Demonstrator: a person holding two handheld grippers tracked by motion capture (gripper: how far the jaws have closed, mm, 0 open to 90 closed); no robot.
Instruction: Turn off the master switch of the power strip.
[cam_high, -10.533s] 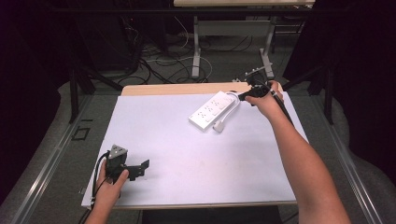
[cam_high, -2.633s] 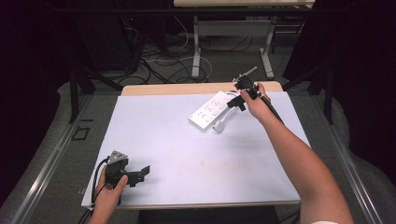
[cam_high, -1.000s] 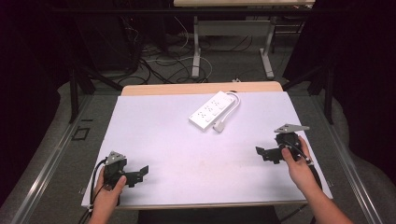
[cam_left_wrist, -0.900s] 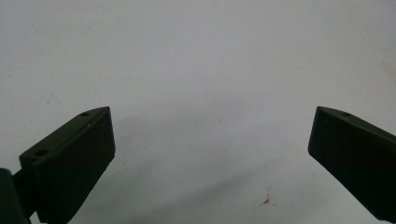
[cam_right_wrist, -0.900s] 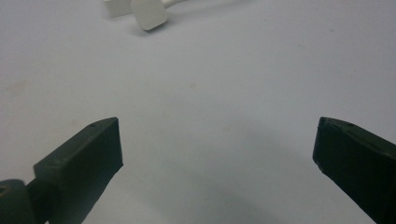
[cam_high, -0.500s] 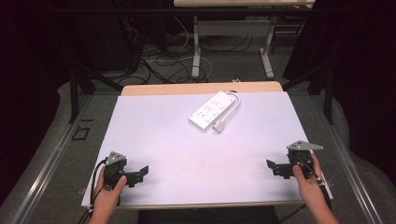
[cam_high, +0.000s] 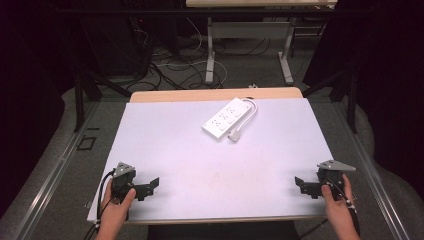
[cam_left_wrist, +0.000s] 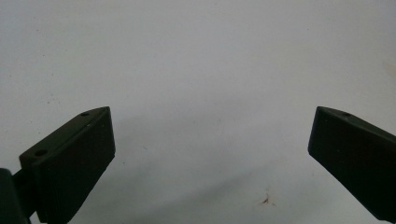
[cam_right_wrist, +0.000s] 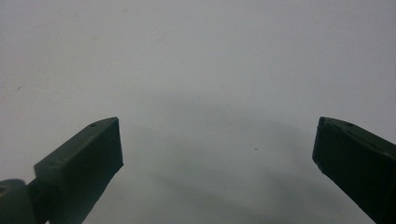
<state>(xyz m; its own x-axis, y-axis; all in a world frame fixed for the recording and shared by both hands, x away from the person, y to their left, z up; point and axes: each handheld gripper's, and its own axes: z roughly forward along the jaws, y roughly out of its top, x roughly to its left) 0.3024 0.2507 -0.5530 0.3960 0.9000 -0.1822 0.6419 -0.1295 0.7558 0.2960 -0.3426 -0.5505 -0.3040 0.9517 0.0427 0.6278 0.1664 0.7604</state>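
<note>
A white power strip (cam_high: 226, 119) lies at the far middle of the white table (cam_high: 220, 160), with its cord looped beside it and its plug (cam_high: 235, 135) at the near end. My left gripper (cam_high: 149, 186) rests at the near left corner, held by a hand, jaws wide apart and empty. In the left gripper view the left gripper (cam_left_wrist: 210, 140) looks down at bare tabletop. My right gripper (cam_high: 300, 185) sits at the near right corner, also open and empty. The right gripper (cam_right_wrist: 217, 144) in its own view faces plain white surface.
A strip of bare wood (cam_high: 215, 95) shows along the table's far edge. Beyond it are table legs (cam_high: 210, 50) and tangled cables (cam_high: 165, 65) on the floor. Metal rails (cam_high: 60, 165) run along both sides of the table.
My right gripper has left the power strip and drawn back to the near right corner, settling low on the table. The left gripper has stayed in place.
</note>
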